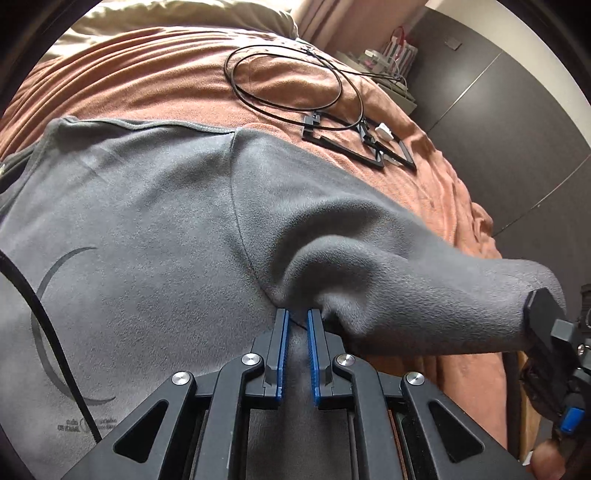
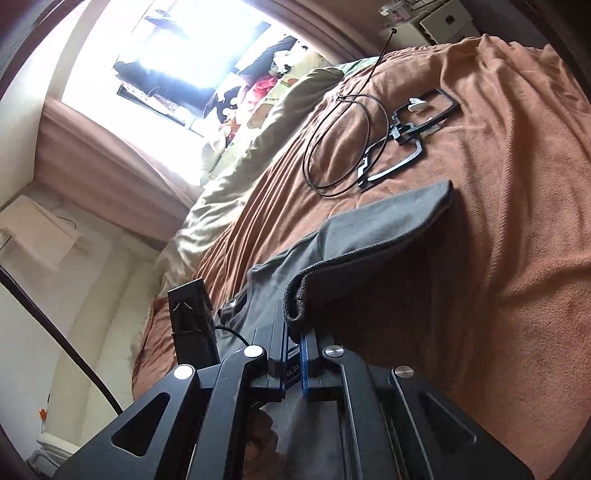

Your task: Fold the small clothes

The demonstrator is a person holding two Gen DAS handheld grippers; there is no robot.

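- While spread front-up over the blanket (image 1: 155,74), one grey shirt (image 1: 147,221); curved dark print near its lower part, collar seam along the far edge.
- One sleeve (image 1: 388,236) lifted off the bed, stretched toward the right side of the left view, cuff end raised.
- Left gripper (image 1: 295,317): clenched on a pinch of fabric at the armpit seam, blue pads nearly together, cloth bunched up just past the tips.
- Right gripper (image 2: 293,332): clenched on the sleeve's cuff (image 2: 295,299), hem edge curling over the pads; seen in the left view at the right edge, biting the sleeve end.
- Two grippers in all, one garment, one sleeve between them.
- Beyond the shirt: two black square frames (image 1: 362,147) lying on the blanket, touching each other, with one small white piece (image 1: 384,131) on them.
- One thin black cable (image 1: 288,81) coiled in loops beside the frames, running off toward the far bed edge.
- One pale pillow (image 1: 184,14) at the head of the bed.
- Bare blanket between shirt and frames, and more to the right of the sleeve as far as the bed's edge.
- Dark cupboard doors (image 1: 498,92) past that edge; bright window (image 2: 166,48) beyond the pillow.
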